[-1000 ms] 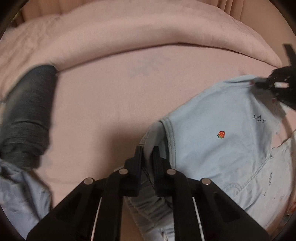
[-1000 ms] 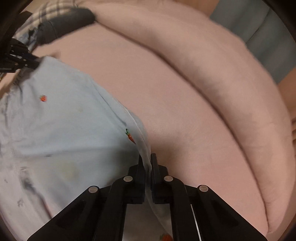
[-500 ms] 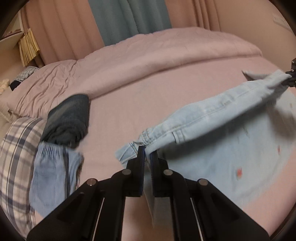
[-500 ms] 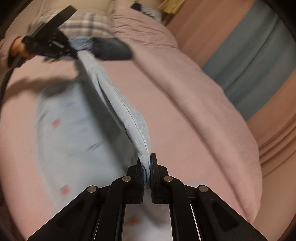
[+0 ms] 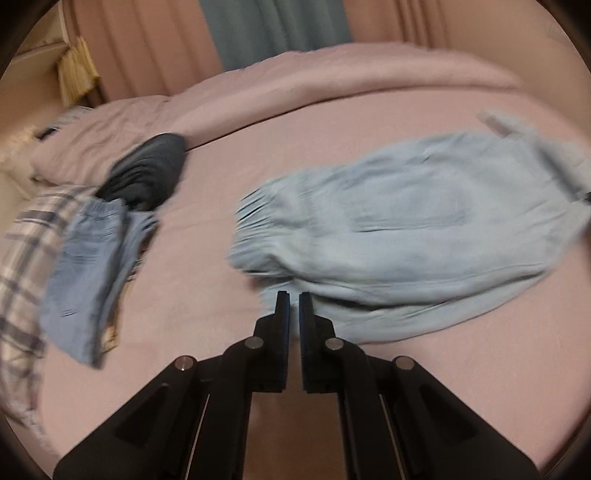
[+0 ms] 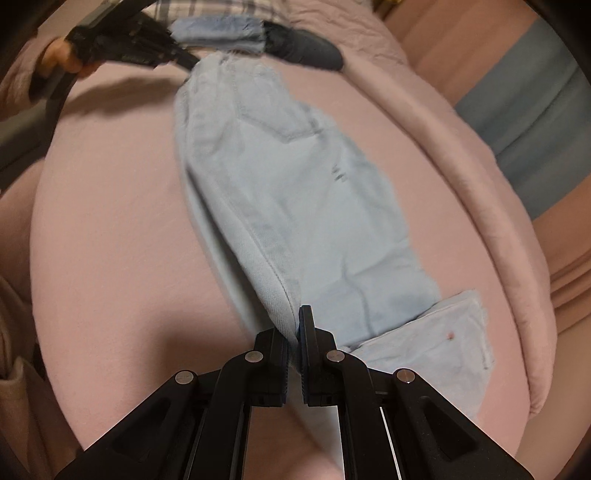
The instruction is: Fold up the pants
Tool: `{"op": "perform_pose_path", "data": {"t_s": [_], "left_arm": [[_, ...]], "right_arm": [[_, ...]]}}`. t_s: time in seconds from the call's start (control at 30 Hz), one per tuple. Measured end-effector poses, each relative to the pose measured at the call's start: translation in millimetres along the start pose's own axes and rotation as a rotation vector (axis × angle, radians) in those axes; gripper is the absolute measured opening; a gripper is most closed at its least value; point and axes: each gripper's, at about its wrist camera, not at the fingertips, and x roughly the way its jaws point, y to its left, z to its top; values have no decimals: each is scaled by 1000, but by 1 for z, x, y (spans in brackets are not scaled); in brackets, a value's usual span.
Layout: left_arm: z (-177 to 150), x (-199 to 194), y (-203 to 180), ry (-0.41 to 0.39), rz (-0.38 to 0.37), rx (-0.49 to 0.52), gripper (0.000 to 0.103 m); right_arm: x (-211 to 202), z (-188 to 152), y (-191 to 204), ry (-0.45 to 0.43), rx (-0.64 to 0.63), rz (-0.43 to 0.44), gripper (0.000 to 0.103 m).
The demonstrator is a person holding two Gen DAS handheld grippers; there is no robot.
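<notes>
Light blue denim pants (image 5: 406, 229) lie folded over lengthwise on the pink bed (image 5: 332, 125); they also show in the right wrist view (image 6: 295, 192). My left gripper (image 5: 294, 299) hovers at the near waist edge with a narrow gap between its jaws and no cloth visibly between them. In the right wrist view the left gripper (image 6: 184, 61) touches the far end of the pants. My right gripper (image 6: 295, 325) is shut on the pants' near edge, a hem fold (image 6: 443, 332) lying beside it.
A dark folded garment (image 5: 147, 173), another pair of blue jeans (image 5: 88, 266) and a plaid cloth (image 5: 22, 266) lie at the left of the bed. A rolled pink duvet (image 5: 332, 77) runs along the far side, curtains (image 5: 273, 29) behind it.
The lifted pants edge has been swung over and laid down on the bed, folding the pants in half. The left jaws have parted slightly and no longer visibly hold cloth.
</notes>
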Motion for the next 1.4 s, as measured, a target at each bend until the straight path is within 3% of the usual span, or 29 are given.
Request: {"op": "perform_pose_path", "data": {"t_s": [0.03,0.1,0.17,0.27,0.33,0.43,0.5,0.53,0.6,0.73,0.83,0.93,1.03,1.1,1.13,1.17,1.23,1.3,1.4], "left_arm": [[-5,12,3,49,9,-16,5],[-9,17,9,69,-5,-62,5],[-9,10,13,73,-17,-89,9],[-10,-9,18,73,-25,-106,13],[-8,-22,14,63,-43,-104,35],[4,-36,-9,22,-133,-110,53],[17,-39,-30,5,-229,-117,54],[26,-41,-47,-5,-281,-108,54],[41,-44,-74,-29,-367,-75,55],[70,-36,-142,-23,-532,3,55],[86,-30,-187,-6,-642,36,55],[96,-29,-224,-7,-703,63,55],[100,-27,-255,-9,-687,124,55],[99,-24,-269,-11,-666,165,53],[99,-21,-273,-1,-659,174,49],[99,-18,-275,8,-661,173,45],[99,-13,-278,24,-659,165,20],[100,-14,-275,7,-649,149,17],[106,-24,-264,-34,-641,97,13]], "right_arm": [[5,-3,5,4,-13,-22,5],[18,-7,6,-7,16,-45,5],[20,-8,-3,-7,85,-15,7],[2,-13,-24,6,187,65,20],[-15,-19,-43,-29,282,134,23],[-36,-30,-98,-80,512,168,49],[-37,-38,-135,-97,676,170,67],[-36,-44,-158,-100,784,215,69],[-31,-51,-194,-103,933,256,69],[2,-43,-235,72,980,44,69],[46,-32,-258,178,1041,68,69],[83,-17,-270,285,1078,6,69],[121,-13,-274,449,1072,-31,69],[135,-16,-272,484,1064,-4,43],[133,-16,-272,454,1054,7,33],[126,-19,-276,419,1062,5,7],[105,-30,-286,332,1124,26,6],[69,-41,-297,195,1172,26,6],[-17,-71,-304,-90,1249,50,6]]}}
